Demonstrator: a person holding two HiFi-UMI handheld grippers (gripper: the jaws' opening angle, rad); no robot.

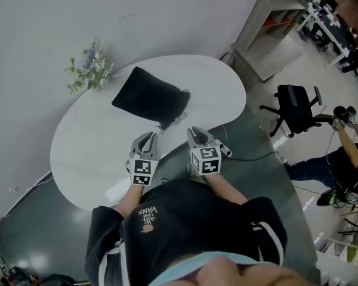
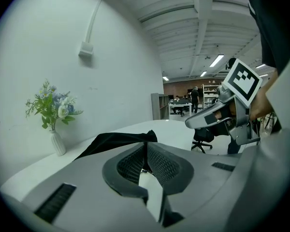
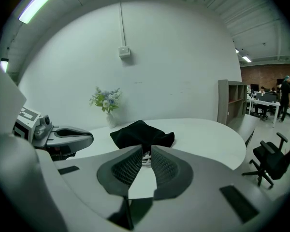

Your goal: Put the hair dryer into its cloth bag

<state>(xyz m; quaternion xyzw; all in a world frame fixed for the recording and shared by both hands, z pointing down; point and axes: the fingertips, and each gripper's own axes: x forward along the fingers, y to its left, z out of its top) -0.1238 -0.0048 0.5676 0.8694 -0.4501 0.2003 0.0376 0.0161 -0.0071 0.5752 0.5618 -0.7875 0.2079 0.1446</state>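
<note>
A black cloth bag [image 1: 149, 99] lies bulging on the white oval table [image 1: 89, 148], its gathered mouth and drawstring turned toward me. No hair dryer shows in any view. Both grippers hover side by side over the table's near edge, a short way back from the bag's mouth. My left gripper [image 1: 148, 139] has its tips touching with nothing between them [image 2: 146, 145]. On my right gripper [image 1: 194, 133], the jaws are drawn together to a thin slit [image 3: 146, 150] and are empty. The bag [image 2: 113, 141] [image 3: 140, 133] sits just beyond both sets of tips.
A small vase of flowers [image 1: 90, 69] stands at the table's far left by the wall. An office chair [image 1: 295, 109], a low shelf unit [image 1: 268, 34] and another person [image 1: 346, 159] are off to the right. A cable [image 1: 250, 157] runs across the dark floor.
</note>
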